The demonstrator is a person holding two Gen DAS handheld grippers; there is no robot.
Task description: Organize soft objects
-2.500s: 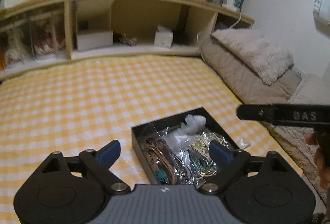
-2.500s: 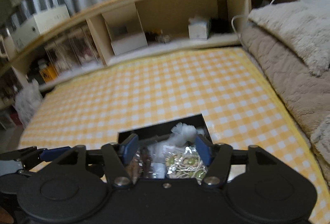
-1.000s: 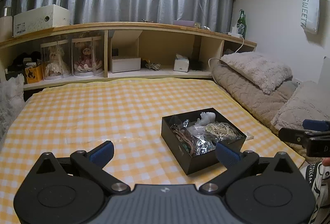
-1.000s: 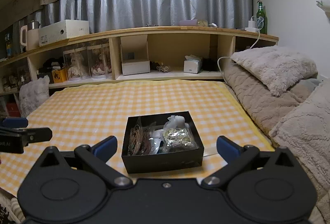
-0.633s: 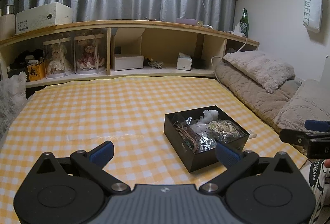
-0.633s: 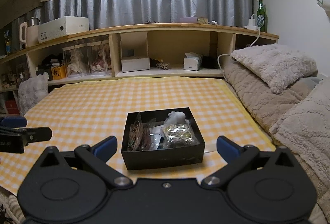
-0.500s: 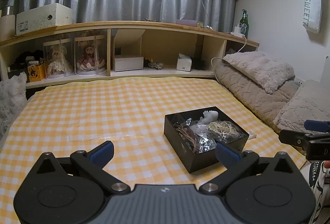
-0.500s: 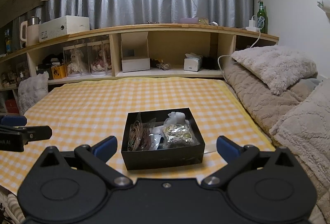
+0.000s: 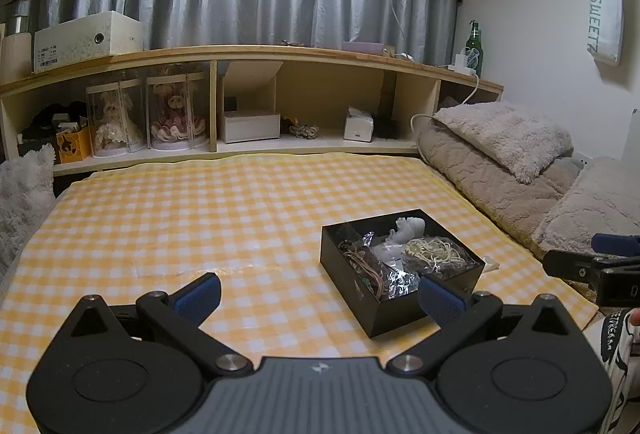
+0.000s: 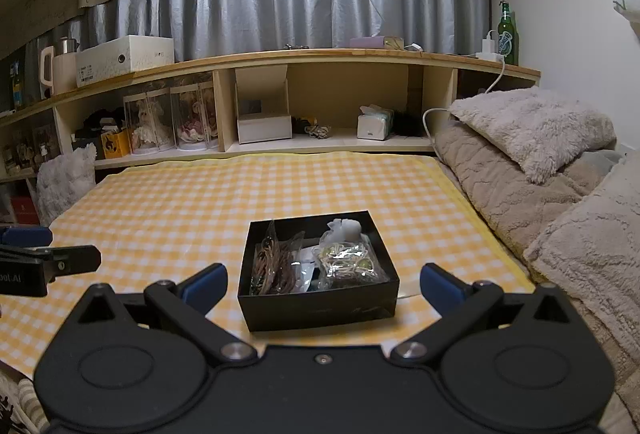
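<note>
A: Start with the tools. How do they stand?

B: The left gripper [image 9: 319, 292] has its jaws spread wide with nothing between the blue pads [image 9: 199, 292]. The right gripper [image 10: 323, 284] is the same: jaws wide apart, holding nothing. Both hang above the near edge of the yellow checked cloth [image 10: 180, 210].

A: Does each one show up in the other's camera?

B: Yes. In the left wrist view the right gripper sticks in at the right edge. In the right wrist view the left gripper comes in at the left edge, near the cloth's corner.

A: And the soft things?

B: They sit in a black box [image 10: 320, 308] on the cloth. In the right wrist view the box lies straight ahead, between the two pads but beyond them, not touched. In the left wrist view the box [image 9: 384, 314] is off to the right, with the right pad overlapping its near corner in the picture.

A: What is inside?

B: Brown cords [image 10: 272, 266] in clear wrap on the left, a white pouch [image 10: 345, 229] at the far right corner, and a clear bag of pale bands [image 10: 349, 261] in front of it. Something silvery lies between them; I cannot tell what.

A: Around the cloth?

B: A wooden shelf [image 10: 280, 56] runs along the far side, grey curtains [image 10: 280, 6] above it, and fluffy pillows [image 10: 532, 130] on brown bedding to the right.
</note>
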